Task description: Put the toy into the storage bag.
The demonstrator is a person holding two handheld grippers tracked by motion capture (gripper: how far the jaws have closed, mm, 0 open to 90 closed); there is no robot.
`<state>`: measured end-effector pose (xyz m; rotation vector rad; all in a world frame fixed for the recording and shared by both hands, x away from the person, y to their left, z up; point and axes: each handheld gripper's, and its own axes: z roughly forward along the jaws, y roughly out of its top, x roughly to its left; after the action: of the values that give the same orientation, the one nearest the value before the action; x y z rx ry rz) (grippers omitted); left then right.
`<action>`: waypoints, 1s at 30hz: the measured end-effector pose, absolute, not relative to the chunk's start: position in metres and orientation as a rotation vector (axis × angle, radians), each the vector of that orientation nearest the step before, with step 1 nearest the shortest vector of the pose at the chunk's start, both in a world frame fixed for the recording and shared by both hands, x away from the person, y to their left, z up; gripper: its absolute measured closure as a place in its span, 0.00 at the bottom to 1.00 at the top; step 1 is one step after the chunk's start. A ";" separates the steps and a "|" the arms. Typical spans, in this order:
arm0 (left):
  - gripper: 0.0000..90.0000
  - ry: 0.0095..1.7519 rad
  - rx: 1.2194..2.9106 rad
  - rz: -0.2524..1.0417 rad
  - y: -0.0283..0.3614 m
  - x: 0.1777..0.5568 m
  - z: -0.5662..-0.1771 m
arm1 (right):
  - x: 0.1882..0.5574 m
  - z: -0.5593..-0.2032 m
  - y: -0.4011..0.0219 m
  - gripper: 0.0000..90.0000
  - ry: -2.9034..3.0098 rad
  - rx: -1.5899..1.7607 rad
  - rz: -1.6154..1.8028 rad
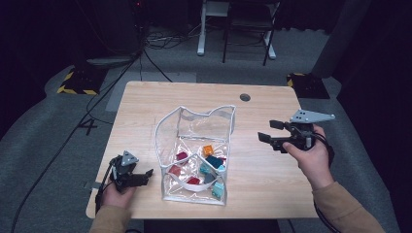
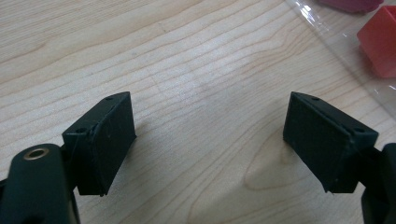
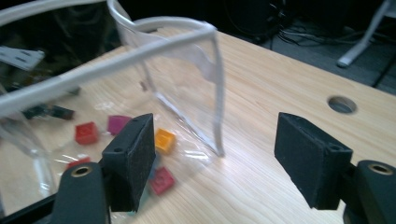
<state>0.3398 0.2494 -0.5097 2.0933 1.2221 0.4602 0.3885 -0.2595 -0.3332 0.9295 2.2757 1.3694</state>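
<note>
Black pads of my right gripper [image 3: 219, 163] fill the foreground of the right gripper view, spread wide with nothing between them; beyond them stands the clear plastic pouch [image 3: 187, 88], its white-trimmed mouth gaping and its near corner just ahead of the pads; my left gripper [image 2: 210, 140] is likewise spread and empty, hanging low over bare tabletop [image 2: 187, 60]. I judge the step in hand to be the approach: the right gripper [image 1: 272, 132] sits a little off the pouch's right side [image 1: 194, 155], the left gripper [image 1: 141, 175] near its lower left, neither touching it. The next move, as I read it, calls for bringing the right claw onto the standing rim or wall of the pouch and closing gently, since the film is thin and will buckle; the left may need to steady the flat end. From the high view I get the whole layout, with the coloured blocks [image 1: 204, 167] scattered inside the pouch and both hands placed around it; the right gripper view adds how the rim stands upright; the left gripper view gives a close red block [image 2: 380, 42] under the film edge.
</note>
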 end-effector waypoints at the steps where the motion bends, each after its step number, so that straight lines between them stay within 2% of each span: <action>1: 0.19 1.220 2.093 0.462 0.249 0.340 -0.510 | 0.390 -0.336 -0.264 0.33 2.272 0.945 1.359; 10: 0.19 1.221 2.094 0.461 0.249 0.340 -0.510 | 0.392 -0.368 -0.298 0.32 2.263 1.088 1.258; 30: 0.19 1.222 2.094 0.461 0.249 0.340 -0.510 | 0.363 -0.485 -0.364 0.29 2.272 1.373 1.043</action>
<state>0.3398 0.2493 -0.5096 2.0938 1.2225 0.4611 0.3634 -0.3637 -0.4853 1.3727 2.2721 1.0425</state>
